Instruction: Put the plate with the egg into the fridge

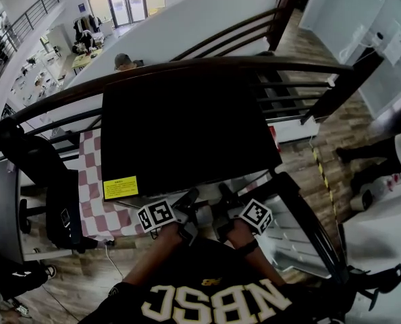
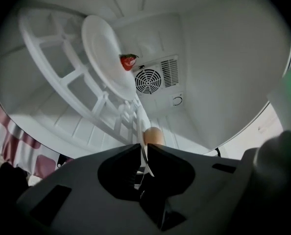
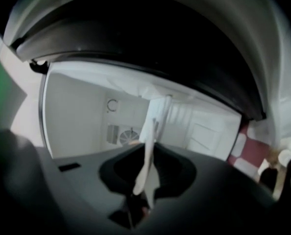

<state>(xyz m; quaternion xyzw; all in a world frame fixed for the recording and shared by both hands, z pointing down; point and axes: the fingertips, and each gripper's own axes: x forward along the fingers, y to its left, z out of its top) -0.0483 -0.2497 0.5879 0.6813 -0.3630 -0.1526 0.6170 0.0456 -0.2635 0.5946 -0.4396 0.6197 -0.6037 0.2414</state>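
In the left gripper view my left gripper [image 2: 141, 150] is shut on the thin rim of a white plate [image 2: 141, 124], seen edge-on. A tan egg [image 2: 154, 135] lies on it just past the jaws. The right gripper [image 3: 148, 153] is shut on the same plate's [image 3: 150, 129] opposite rim. Both reach into the white inside of a small fridge [image 2: 224, 72]. In the head view the two grippers [image 1: 185, 208] [image 1: 224, 206] disappear under the fridge's black top [image 1: 187, 133], so the plate is hidden there.
Deeper inside, a second white plate [image 2: 104, 58] with a small red fruit [image 2: 128, 61] sits on a white grid shelf [image 2: 62, 77]. A round fan vent [image 2: 148, 81] is on the back wall. The fridge door [image 1: 302, 228] stands open at right. A black chair [image 1: 45, 181] is at left.
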